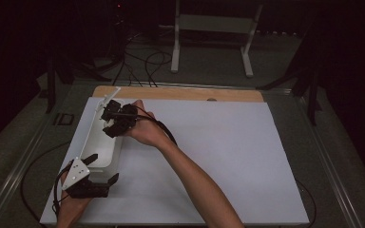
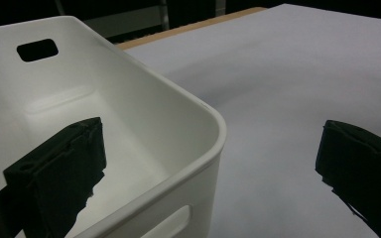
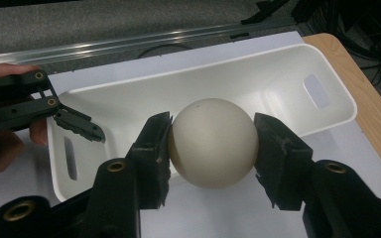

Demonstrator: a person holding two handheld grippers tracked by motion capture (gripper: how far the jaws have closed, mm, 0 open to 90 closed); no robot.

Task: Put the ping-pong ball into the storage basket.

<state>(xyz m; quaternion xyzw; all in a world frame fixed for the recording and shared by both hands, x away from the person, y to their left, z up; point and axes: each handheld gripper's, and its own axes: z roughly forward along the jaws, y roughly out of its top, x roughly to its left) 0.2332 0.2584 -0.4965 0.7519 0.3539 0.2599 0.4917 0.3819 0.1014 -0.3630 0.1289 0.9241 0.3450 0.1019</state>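
Cream-white smooth round ball (image 3: 212, 143)

A white sheet (image 1: 228, 156) covers most of the worktop. A strip of bare wood (image 1: 180, 93) shows along the worktop's far edge. Grey carpeted floor (image 1: 209, 66) lies beyond that edge. A white metal frame (image 1: 214, 28) stands on the floor, well apart from the worktop, resting on two feet. Black cables (image 1: 142, 64) lie looped on the floor to the left of the frame. Metal rails (image 1: 19, 166) run along both sides of the worktop. The background is dark.
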